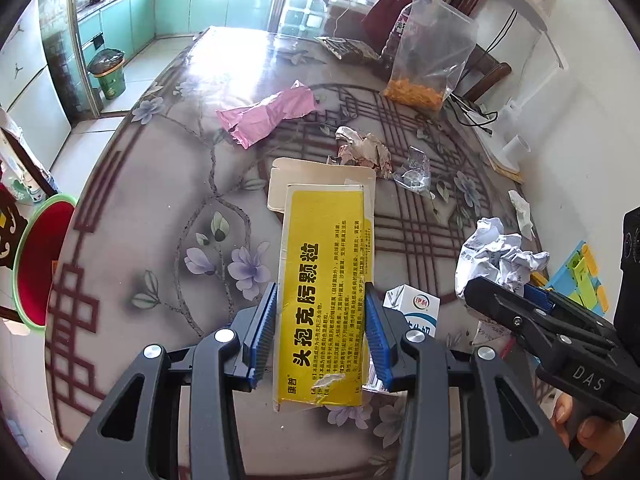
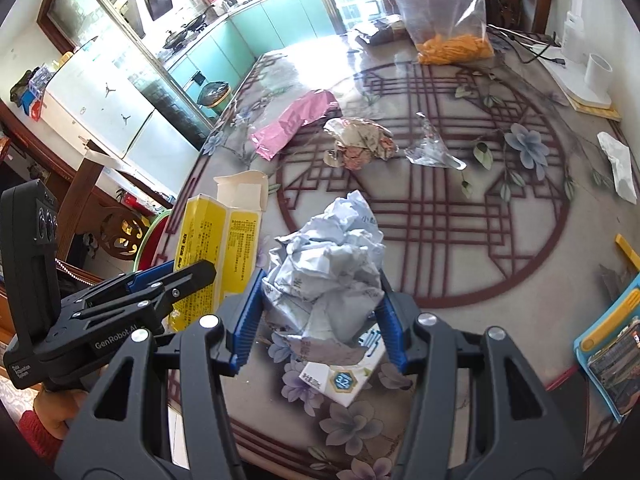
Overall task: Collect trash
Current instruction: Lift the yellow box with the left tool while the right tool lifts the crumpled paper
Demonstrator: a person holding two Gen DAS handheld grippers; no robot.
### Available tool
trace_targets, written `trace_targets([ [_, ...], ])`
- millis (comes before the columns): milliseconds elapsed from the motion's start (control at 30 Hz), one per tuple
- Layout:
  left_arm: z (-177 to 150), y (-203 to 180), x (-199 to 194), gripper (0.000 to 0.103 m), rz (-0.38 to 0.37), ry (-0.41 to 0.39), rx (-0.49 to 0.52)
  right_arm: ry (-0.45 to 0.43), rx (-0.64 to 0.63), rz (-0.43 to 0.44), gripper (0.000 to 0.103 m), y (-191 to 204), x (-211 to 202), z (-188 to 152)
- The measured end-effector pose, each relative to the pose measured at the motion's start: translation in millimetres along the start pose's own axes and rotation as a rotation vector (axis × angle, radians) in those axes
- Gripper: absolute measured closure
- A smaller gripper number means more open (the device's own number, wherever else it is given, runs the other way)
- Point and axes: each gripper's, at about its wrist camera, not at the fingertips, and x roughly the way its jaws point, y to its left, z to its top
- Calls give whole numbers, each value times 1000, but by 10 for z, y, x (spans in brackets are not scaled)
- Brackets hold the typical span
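Left gripper [image 1: 322,332]: both blue pads press the long sides of a yellow medicine box [image 1: 326,280], which is clamped and clear of the table [image 1: 168,200]. The box's open cardboard flap points toward 12 o'clock in the left wrist view.

Right gripper [image 2: 322,320]: jaws partly closed on a crumpled white paper ball [image 2: 326,264], with a pad against each side of it. In the left wrist view this gripper sits at 3 o'clock, with the ball at its tips.

Directly under the paper ball a small white milk carton [image 2: 340,380] lies on the table; whether the ball touches it cannot be told.

Remaining trash on the floral table, right wrist view:
- Pink wrapper [image 2: 294,122] at 11 o'clock.
- Crumpled brown-patterned paper [image 2: 360,142] at 12 o'clock, just beside the wrapper.
- Clear plastic scrap [image 2: 432,148] at 1 o'clock, near the brown-patterned paper.
- White tissue [image 2: 620,164] at 2 o'clock, well apart from the rest.

A clear bag of orange snacks [image 2: 452,46] stands upright at the far edge. A red basin with green rim [image 1: 42,264] sits off the table at 9 o'clock in the left wrist view.
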Motion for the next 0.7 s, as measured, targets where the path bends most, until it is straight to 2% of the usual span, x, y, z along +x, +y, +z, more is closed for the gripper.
trace_targets([
  [700,109,348,-128,64,-3,-20,-13,2,-31,-6,52,386,116,68],
])
